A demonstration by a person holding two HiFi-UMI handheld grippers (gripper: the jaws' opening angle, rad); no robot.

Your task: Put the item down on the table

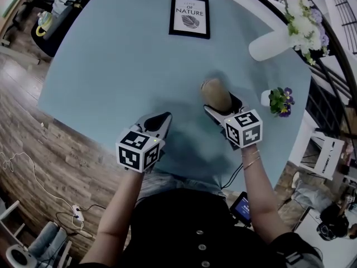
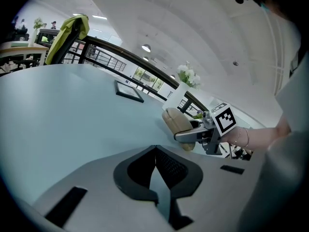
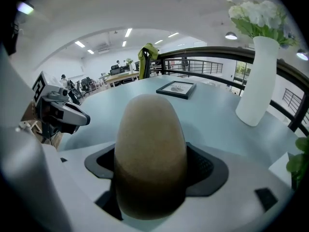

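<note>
presently the right gripper (image 1: 222, 104) clamps the tan rounded item (image 1: 216, 92) over the blue worktop (image 1: 111, 66); the left gripper (image 1: 158, 120) is closed and empty. lower until it rests, then part the jaws slowly, since it may roll.

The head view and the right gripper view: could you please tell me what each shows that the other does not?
Only the head view shows the wooden floor and the marker cube on the right gripper. Only the right gripper view shows the ceiling lights. Both show the tan item held in the right gripper, the left gripper, the framed picture, the white vase and the blue table.
</note>
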